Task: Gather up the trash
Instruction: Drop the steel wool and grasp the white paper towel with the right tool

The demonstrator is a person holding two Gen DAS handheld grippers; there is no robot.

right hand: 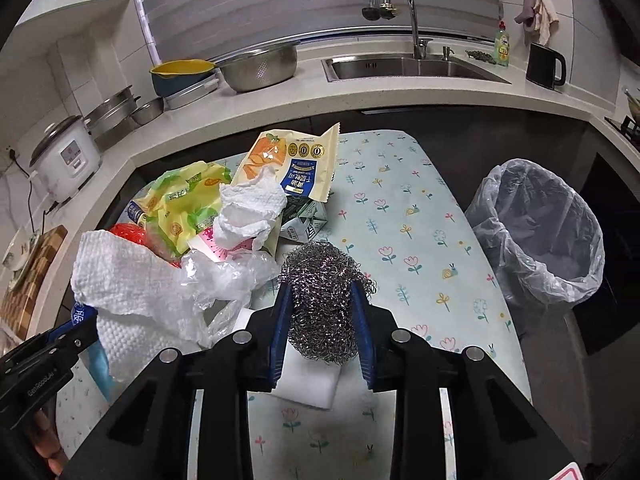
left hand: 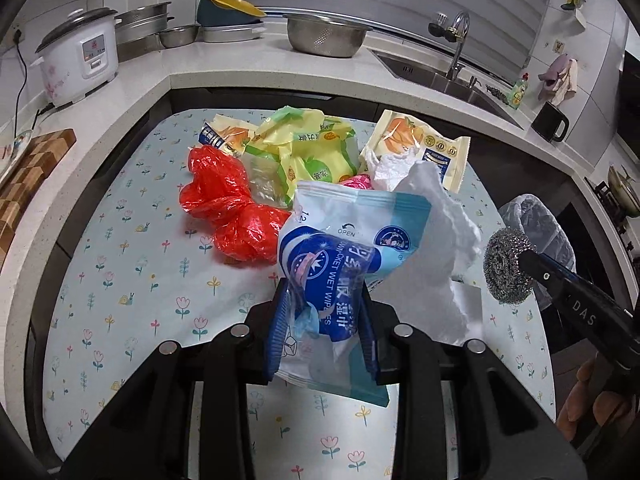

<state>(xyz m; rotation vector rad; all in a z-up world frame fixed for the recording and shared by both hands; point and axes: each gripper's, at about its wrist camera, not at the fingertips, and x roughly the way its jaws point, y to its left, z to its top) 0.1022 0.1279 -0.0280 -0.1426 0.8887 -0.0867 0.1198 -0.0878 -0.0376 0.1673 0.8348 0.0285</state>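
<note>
My left gripper (left hand: 325, 300) is shut on a blue and white wet wipes packet (left hand: 340, 240), held above the flowered table with a white paper towel (left hand: 432, 248) hanging beside it. My right gripper (right hand: 322, 296) is shut on a steel wool scourer (right hand: 322, 300), also seen at the right of the left wrist view (left hand: 506, 266). A heap of trash lies on the table: a red plastic bag (left hand: 224, 208), yellow-green wrappers (left hand: 308, 144), an orange snack packet (right hand: 288, 160), crumpled tissue (right hand: 248, 212) and clear plastic (right hand: 228, 276). The lined trash bin (right hand: 540, 240) stands right of the table.
A white sponge block (right hand: 310, 384) lies on the table under my right gripper. The counter behind holds a rice cooker (left hand: 80, 56), steel bowls (left hand: 324, 36), a sink (right hand: 408, 66) and a black kettle (right hand: 544, 66). A wooden cutting board (left hand: 28, 172) lies at the left.
</note>
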